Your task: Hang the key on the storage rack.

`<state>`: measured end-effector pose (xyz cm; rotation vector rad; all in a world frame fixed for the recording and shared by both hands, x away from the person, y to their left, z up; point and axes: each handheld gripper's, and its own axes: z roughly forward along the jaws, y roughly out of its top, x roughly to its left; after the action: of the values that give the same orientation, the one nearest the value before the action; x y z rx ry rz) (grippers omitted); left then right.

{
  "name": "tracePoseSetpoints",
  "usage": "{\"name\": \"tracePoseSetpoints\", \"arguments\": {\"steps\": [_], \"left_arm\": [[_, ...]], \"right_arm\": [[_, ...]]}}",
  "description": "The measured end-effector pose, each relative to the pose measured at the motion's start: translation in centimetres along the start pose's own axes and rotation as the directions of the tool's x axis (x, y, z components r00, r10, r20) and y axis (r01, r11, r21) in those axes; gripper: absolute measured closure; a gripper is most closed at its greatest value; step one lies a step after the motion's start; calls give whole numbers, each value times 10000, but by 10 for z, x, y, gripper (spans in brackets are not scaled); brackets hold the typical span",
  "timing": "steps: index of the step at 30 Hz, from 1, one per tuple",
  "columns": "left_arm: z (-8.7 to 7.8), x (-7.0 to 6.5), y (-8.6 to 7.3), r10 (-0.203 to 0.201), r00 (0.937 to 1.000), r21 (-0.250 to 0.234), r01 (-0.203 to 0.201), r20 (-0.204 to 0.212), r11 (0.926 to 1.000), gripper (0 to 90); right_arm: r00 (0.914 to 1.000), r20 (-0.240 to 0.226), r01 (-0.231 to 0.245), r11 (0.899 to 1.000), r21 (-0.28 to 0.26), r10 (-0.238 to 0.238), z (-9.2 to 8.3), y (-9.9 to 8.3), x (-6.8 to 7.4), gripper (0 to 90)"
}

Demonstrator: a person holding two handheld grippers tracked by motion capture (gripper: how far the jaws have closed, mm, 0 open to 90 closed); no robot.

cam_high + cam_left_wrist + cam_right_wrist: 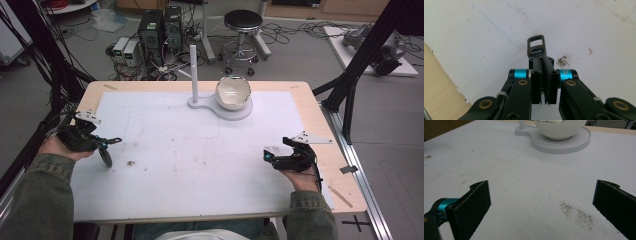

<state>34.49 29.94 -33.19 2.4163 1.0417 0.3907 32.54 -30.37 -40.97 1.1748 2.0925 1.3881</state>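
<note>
My left gripper (105, 149) is at the table's left side, shut on a small dark metal tag (106, 158) with a rectangular loop at its end. In the left gripper view the tag (537, 47) sticks out past the closed gripper (541, 60), just above the white mat. My right gripper (266, 154) stands open at the right side, low over the mat. Nothing lies between its jaws in the right gripper view (542, 195). At the back centre a white bowl (232, 92) rests on a white stand (239, 114) with an upright post (193, 70).
A white mat (200, 150) covers most of the wooden table (320, 125) and carries small dirt specks (131, 163). In the right gripper view the bowl (560, 128) and the stand's rim (574, 143) lie ahead. A stool, computers and cables stand on the floor behind.
</note>
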Motion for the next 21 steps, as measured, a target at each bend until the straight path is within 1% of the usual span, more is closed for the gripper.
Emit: {"name": "tracePoseSetpoints", "arguments": {"steps": [1, 5, 6, 8, 10, 12, 16, 21], "left_arm": [[0, 1, 3, 7, 10000, 55, -7, -18, 10000, 858], [-4, 3, 13, 85, 9999, -12, -85, -67, 10000, 857], [-5, 3, 16, 90, 9999, -15, -90, -69, 10000, 857], [-7, 1, 21, 228, 9997, -79, -229, -133, 9997, 857], [-8, 0, 25, 320, 9994, -173, -323, -145, 9993, 857], [-7, 0, 30, 304, 9995, -194, -306, -95, 9993, 857], [-8, -1, 42, 511, 9985, -155, -514, -199, 9986, 857], [-15, 1, 59, 647, 9976, -359, -656, -262, 9972, 857]], "right_arm": [[10000, -6, 2, 10000, -10, -2, 0, 0, 0, 5], [10000, -38, -10, 10000, -21, 10, 0, 0, -1, 5], [10000, -20, 10, 10000, -37, -10, 0, 0, -1, 5], [10000, -46, 25, 10000, -49, -25, 0, 0, -1, 5], [10000, -48, -42, 10000, -34, 42, 0, 0, -1, 5], [10000, -48, -50, 10000, -51, 49, 0, 0, -1, 5], [10000, -75, -22, 10000, -44, 22, 0, 0, 0, 5], [10000, -79, -1, 10000, -71, 1, 1, 0, -1, 5]]}}
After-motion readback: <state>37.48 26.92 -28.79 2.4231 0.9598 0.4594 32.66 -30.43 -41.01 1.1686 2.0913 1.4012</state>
